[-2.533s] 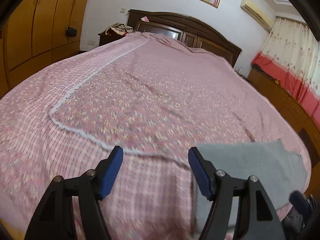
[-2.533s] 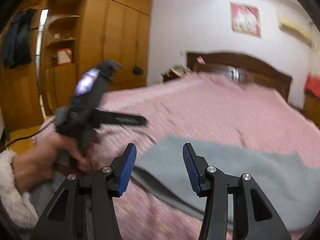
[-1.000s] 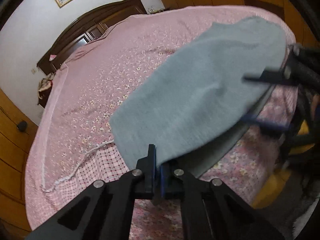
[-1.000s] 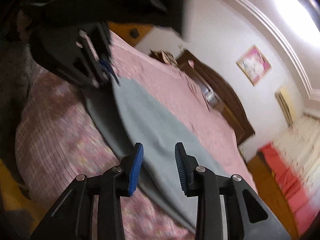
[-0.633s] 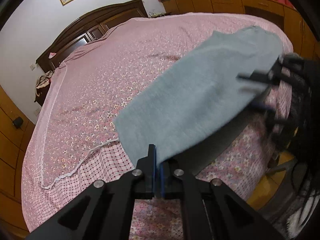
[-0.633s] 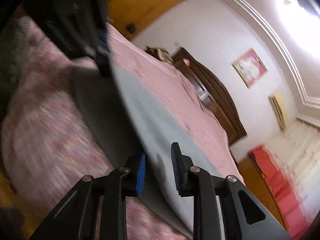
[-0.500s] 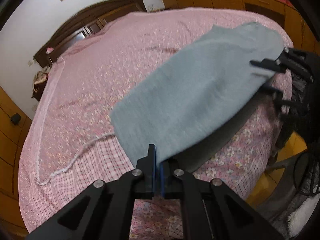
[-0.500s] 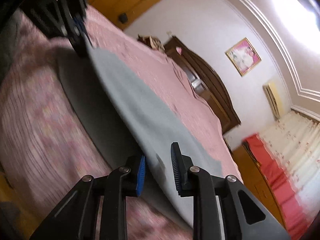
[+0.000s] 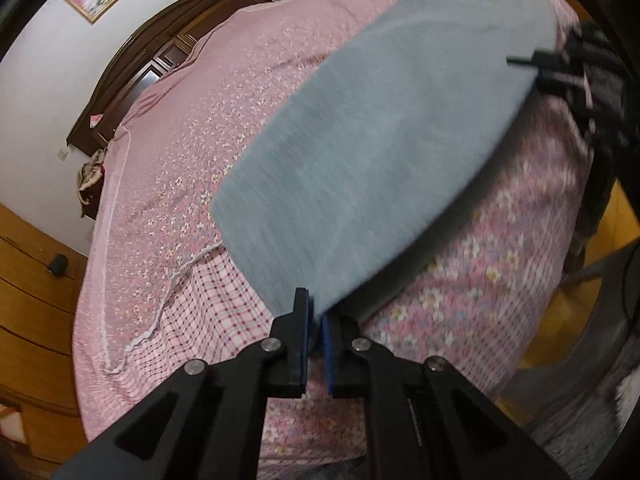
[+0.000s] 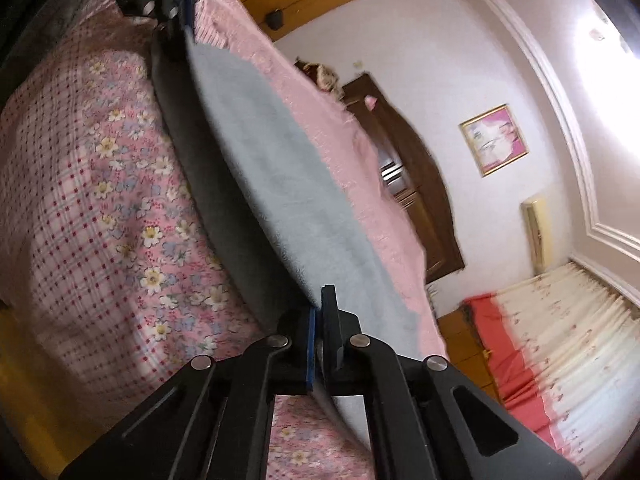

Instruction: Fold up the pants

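Grey pants (image 9: 380, 152), stretched flat, raised above the bedspread.

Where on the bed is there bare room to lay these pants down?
Bare bedspread runs from the grey pants to the headboard. The near edge is crowded by the left claw, right claw and lifted cloth.

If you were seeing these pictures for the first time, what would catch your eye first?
The grey pants, stretched taut just above the pink bed. The left gripper is shut on their near edge, the right gripper on the opposite end. A framed picture hangs on the white wall behind.
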A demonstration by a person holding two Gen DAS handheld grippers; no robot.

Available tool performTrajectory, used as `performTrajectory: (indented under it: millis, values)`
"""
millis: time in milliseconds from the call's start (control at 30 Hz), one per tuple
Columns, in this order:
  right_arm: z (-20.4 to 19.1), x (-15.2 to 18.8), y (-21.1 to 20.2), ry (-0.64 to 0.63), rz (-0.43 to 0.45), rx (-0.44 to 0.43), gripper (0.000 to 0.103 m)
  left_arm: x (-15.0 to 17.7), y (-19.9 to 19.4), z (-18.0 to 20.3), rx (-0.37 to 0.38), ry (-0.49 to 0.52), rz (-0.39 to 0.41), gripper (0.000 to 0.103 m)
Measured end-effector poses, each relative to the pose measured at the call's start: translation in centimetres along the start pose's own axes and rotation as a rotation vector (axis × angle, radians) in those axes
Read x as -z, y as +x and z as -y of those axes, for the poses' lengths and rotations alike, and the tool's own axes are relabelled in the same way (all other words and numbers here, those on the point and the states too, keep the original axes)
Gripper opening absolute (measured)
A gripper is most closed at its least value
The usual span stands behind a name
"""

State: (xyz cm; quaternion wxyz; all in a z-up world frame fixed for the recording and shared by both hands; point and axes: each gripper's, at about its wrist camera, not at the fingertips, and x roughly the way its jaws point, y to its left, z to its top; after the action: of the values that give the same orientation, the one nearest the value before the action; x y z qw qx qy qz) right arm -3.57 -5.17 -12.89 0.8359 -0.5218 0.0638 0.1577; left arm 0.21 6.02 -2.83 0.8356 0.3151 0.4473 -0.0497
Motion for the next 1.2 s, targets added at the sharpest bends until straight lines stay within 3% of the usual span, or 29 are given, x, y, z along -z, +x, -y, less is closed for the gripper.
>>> performTrajectory:
  millis: [267,567,733,767,800,833,867,900,933,967,1067,1100,1133,1200]
  values:
    - [-0.9,0.9,0.0,-0.069,0.006,-0.005,0.003,1.1,0.1,0.9,-0.059,0.054,0.004,0.005]
    - [-3.3,1.9,-1.0,-0.131,0.01,0.039,0.003,1.7,0.4,1.1,-0.066,0.057,0.002,0.005]
    - [-4.1,1.8,-0.8,-0.193,-0.019,0.002,0.003,1.7,0.2,1.4,-0.065,0.051,-0.021,0.006]
    - [-4.4,1.6,-1.4,-0.219,-0.01,0.012,0.003,1.7,-0.1,1.2,-0.048,0.039,-0.029,0.01]
    - [-4.0,1.2,-2.6,-0.215,0.017,0.003,0.005,1.8,-0.9,0.7,0.006,-0.002,-0.026,0.023]
    - [-3.2,0.8,-3.6,-0.165,0.041,-0.025,0.012,1.9,-1.9,0.1,0.047,-0.048,-0.013,0.032]
    - [-1.9,0.3,-4.6,-0.072,0.065,-0.072,0.017,1.8,-2.6,-0.4,0.071,-0.083,0.003,0.049]
    - [0.0,-0.1,-5.3,0.055,0.084,-0.135,0.031,1.7,-3.7,-1.1,0.102,-0.13,0.034,0.06]
    - [2.3,-0.2,-5.5,0.208,0.096,-0.212,0.041,1.5,-4.7,-1.9,0.129,-0.177,0.072,0.062]
    - [4.9,0.2,-4.9,0.383,0.096,-0.297,0.043,1.0,-5.6,-2.7,0.151,-0.226,0.111,0.066]
    - [10.2,3.3,-0.9,0.809,0.028,-0.451,0.042,-1.8,-6.9,-4.4,0.211,-0.373,0.239,0.07]
    - [11.7,5.1,0.8,0.967,-0.005,-0.502,0.032,-3.0,-6.7,-4.4,0.221,-0.41,0.267,0.07]
    - [12.7,7.3,2.5,1.13,-0.031,-0.56,0.016,-3.8,-6.3,-4.2,0.233,-0.431,0.284,0.07]
    - [13.1,10.4,5.0,1.333,-0.079,-0.636,0.006,-5.9,-4.1,-3.3,0.263,-0.483,0.301,0.07]
